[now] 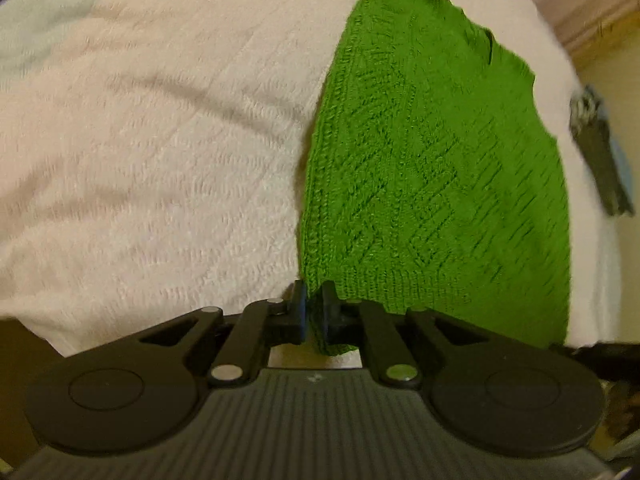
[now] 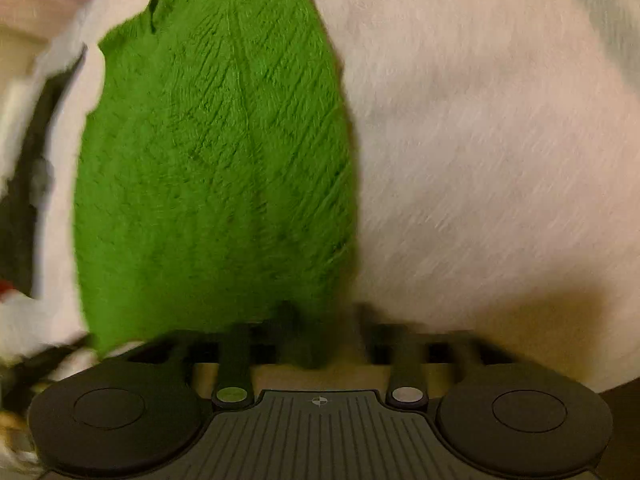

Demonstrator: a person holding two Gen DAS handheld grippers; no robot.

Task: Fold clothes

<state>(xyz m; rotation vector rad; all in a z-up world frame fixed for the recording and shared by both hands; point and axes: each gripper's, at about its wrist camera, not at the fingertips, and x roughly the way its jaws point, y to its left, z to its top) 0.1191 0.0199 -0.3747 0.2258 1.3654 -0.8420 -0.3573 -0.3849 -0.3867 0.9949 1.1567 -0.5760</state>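
A green knitted garment [image 1: 432, 168] lies on a white textured bedspread [image 1: 160, 160], stretching away from me. My left gripper [image 1: 314, 312] is shut on the garment's near left hem corner. In the right wrist view the same green garment [image 2: 216, 160] fills the left half, blurred by motion. My right gripper [image 2: 324, 332] sits at the garment's near right corner; its fingers stand apart, with the left finger over the green hem and the right finger over the bedspread [image 2: 480, 160]. The view is too blurred to show whether fabric lies between them.
The other gripper's dark finger [image 1: 600, 160] shows at the right edge of the left wrist view. A dark object [image 2: 28, 184] shows at the left edge of the right wrist view. A wall and wooden trim [image 1: 600, 20] lie beyond the bed.
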